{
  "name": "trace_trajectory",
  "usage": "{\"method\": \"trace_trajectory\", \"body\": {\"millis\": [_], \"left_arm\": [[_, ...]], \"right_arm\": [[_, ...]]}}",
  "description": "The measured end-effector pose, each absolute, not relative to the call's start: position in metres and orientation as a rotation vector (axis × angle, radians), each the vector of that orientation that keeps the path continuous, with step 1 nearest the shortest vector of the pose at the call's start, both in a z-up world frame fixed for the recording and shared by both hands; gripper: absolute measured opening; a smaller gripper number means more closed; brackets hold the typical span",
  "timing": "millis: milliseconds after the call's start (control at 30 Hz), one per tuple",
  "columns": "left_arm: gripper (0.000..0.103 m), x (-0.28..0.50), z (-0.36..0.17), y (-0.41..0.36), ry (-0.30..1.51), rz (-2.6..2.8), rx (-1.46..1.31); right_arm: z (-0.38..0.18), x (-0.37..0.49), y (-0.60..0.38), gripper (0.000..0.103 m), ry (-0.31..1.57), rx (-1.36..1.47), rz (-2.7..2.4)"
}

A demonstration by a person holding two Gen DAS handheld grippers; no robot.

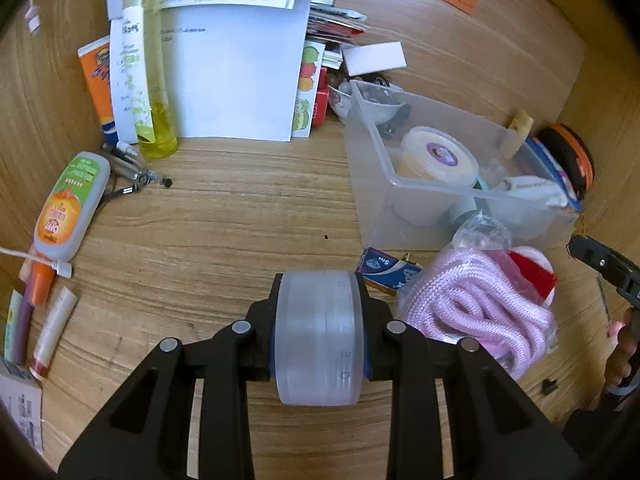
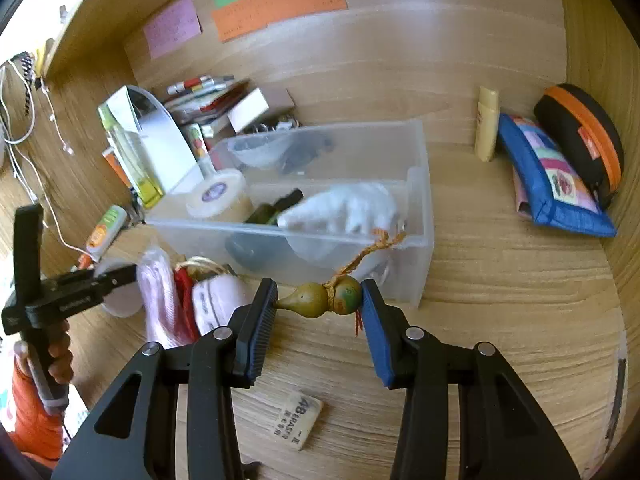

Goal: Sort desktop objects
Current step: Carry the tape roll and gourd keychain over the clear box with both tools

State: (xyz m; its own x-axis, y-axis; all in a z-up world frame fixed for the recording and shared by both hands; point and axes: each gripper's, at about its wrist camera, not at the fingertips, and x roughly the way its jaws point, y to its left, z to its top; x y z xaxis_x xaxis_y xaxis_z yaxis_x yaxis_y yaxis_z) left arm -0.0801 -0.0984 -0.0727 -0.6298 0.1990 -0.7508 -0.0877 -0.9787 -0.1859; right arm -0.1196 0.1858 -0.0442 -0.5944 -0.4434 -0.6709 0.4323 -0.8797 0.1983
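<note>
Right wrist view: my right hand-held gripper (image 2: 320,300) pinches a small gourd (image 2: 320,300) end to end above the surface (image 2: 500,280), near the clear bin (image 2: 420,208); its rounded ends could slip. My left hand-held gripper (image 1: 320,336) clamps a tape roll (image 1: 320,336).

Both views are evenly and warmly lit, with overexposed daylight seen at the upper left of the right wrist view. Strong fisheye bending and dark corners are seen at the edges. Soft blur is noted on the white papers (image 1: 236,60)
</note>
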Motion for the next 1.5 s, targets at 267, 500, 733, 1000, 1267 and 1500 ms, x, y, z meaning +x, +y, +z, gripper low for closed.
{"method": "trace_trajectory", "body": {"millis": [267,500,733,1000,1267,1500], "left_arm": [[0.029,-0.074,-0.04,-0.102,-0.254,2.755,-1.142],[0.029,-0.082,-0.011,-0.098,-0.272,2.766,-1.054],[0.029,-0.097,0.006,-0.085,-0.292,2.737,-1.021],[0.029,-0.123,0.019,-0.064,-0.254,2.712,-1.02],[0.029,-0.155,0.026,-0.033,-0.21,2.658,-1.044],[0.029,-0.183,0.018,-0.002,-0.179,2.612,-1.082]], "right_arm": [[-0.024,-0.12,0.187,0.039,-0.015,0.945,-2.432],[-0.007,-0.129,0.184,0.039,0.006,0.879,-2.439],[0.012,-0.154,0.175,0.039,0.02,0.835,-2.437],[0.023,-0.187,0.162,0.039,0.077,0.835,-2.461],[0.026,-0.218,0.159,0.039,0.058,0.847,-2.504],[-0.003,-0.233,0.156,0.039,0.086,0.932,-2.495]]}}
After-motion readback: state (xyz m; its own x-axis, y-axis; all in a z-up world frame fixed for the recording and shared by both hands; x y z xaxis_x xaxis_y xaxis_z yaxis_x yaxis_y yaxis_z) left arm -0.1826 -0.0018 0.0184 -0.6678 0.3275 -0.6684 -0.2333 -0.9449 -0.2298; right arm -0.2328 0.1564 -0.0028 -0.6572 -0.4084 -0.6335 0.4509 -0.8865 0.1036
